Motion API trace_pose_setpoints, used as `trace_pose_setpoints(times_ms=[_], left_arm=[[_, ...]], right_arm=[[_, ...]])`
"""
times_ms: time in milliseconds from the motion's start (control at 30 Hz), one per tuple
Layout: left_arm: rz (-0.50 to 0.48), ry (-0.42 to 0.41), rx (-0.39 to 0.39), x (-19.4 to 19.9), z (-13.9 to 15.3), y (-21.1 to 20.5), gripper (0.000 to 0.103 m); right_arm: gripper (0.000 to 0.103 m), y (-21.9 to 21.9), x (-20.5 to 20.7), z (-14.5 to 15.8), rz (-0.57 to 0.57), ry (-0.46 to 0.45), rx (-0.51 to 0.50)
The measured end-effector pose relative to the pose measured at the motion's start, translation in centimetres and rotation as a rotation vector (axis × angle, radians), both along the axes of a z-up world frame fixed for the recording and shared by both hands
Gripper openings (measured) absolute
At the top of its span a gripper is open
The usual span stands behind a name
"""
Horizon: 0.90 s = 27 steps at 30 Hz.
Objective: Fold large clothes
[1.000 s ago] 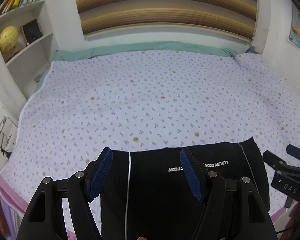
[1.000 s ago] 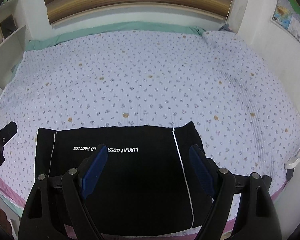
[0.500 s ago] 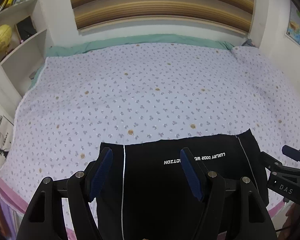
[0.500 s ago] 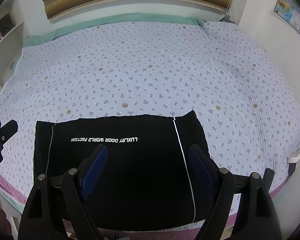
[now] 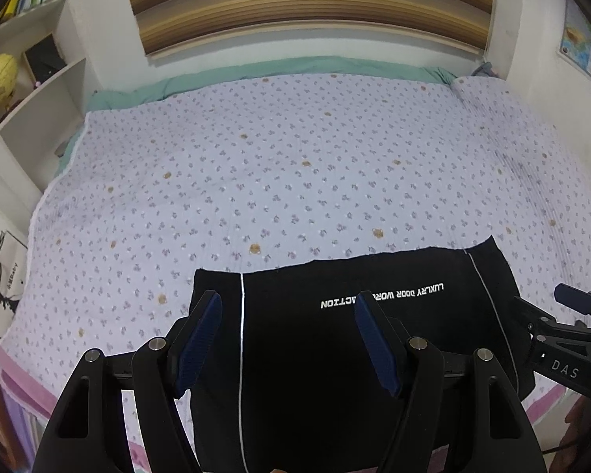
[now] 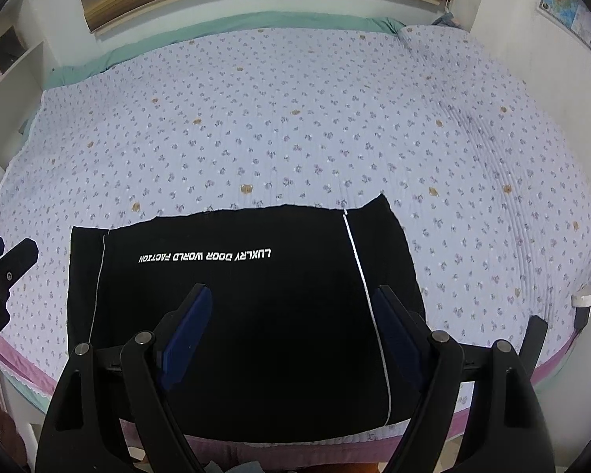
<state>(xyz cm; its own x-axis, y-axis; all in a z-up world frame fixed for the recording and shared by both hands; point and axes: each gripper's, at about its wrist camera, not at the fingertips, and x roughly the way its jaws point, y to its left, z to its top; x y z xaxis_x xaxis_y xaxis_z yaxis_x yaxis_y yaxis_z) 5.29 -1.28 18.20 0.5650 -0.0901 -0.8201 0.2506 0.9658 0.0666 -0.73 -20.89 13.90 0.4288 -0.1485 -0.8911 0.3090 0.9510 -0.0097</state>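
The black garment (image 6: pixel 232 315) lay flat on the bed (image 6: pixel 295 126), directly beneath both my grippers, its long axis running side to side. My left gripper (image 5: pixel 287 339) and right gripper (image 6: pixel 291 327) hung open above it, holding nothing, each nearer its own end.

Left gripper (image 5: pixel 287 307): 2 black arms, ribbed blue pads, silver screws; right gripper (image 6: pixel 291 295) matches (white "DAS" lettering on its side).
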Motion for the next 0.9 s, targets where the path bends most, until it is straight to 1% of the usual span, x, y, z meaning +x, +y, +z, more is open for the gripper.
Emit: trace_pose_setpoints(times_ms=[200,667,900], left_arm=[[-0.001,0.024,-0.003,0.12,-0.29,0.0,0.071],[0.012,0.048,-0.013,0.31,-0.62,0.03,0.071],[0.022,0.059,-0.014,0.24,-0.81,0.22,0.071]], right_arm=[[0.085,-0.23,-0.45,-0.37,-0.016,0.009,0.007],[0.085,-0.67,-0.83,-0.77,-0.033,0.018,0.043],[0.085,-0.79,-0.86,-0.62,-0.039,0.014,0.037]])
